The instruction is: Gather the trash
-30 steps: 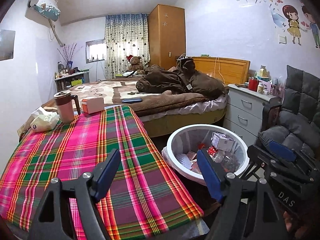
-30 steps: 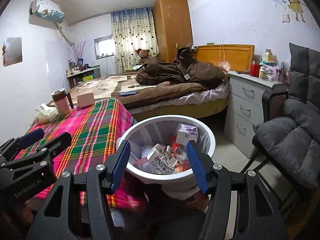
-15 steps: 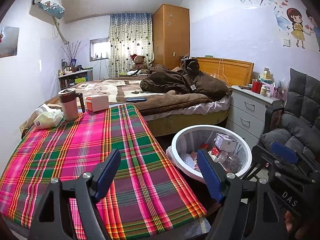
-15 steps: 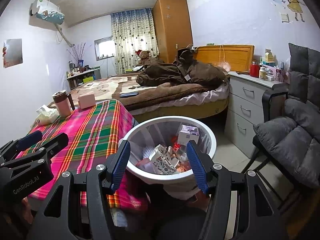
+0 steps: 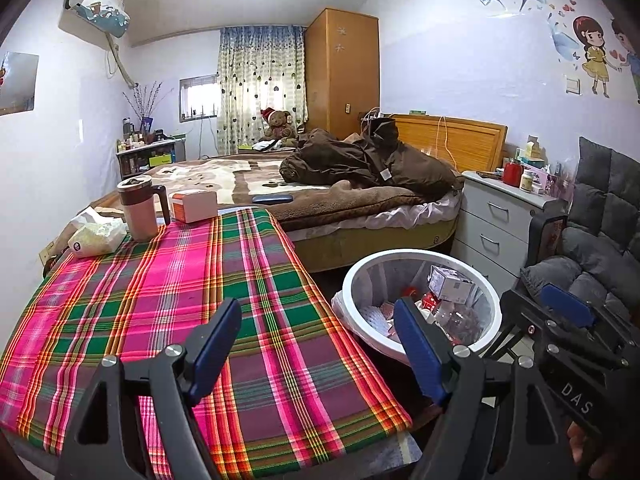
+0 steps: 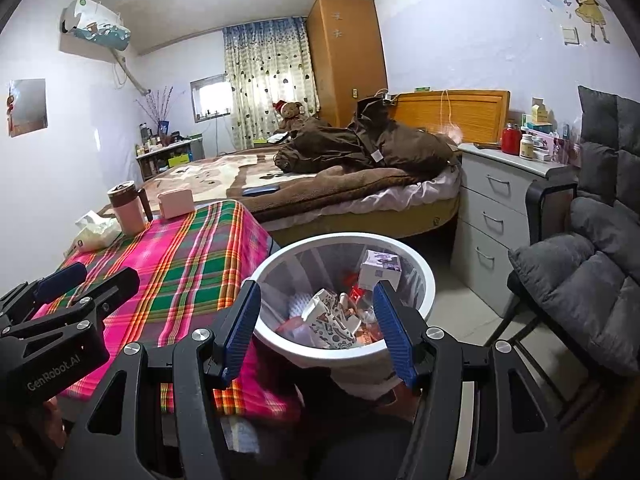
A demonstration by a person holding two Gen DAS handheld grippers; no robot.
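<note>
From your left wrist camera, your left gripper [image 5: 316, 344] hangs over the near edge of the plaid tablecloth [image 5: 160, 300], jaws parted and empty; the white trash bin [image 5: 420, 300] sits just past its right finger, on the floor beside the table. From your right wrist camera, your right gripper [image 6: 318, 328] points straight at that bin [image 6: 344, 292], jaws apart with nothing gripped, a small white box [image 6: 380, 266] and crumpled patterned paper [image 6: 332, 320] lying inside.
</note>
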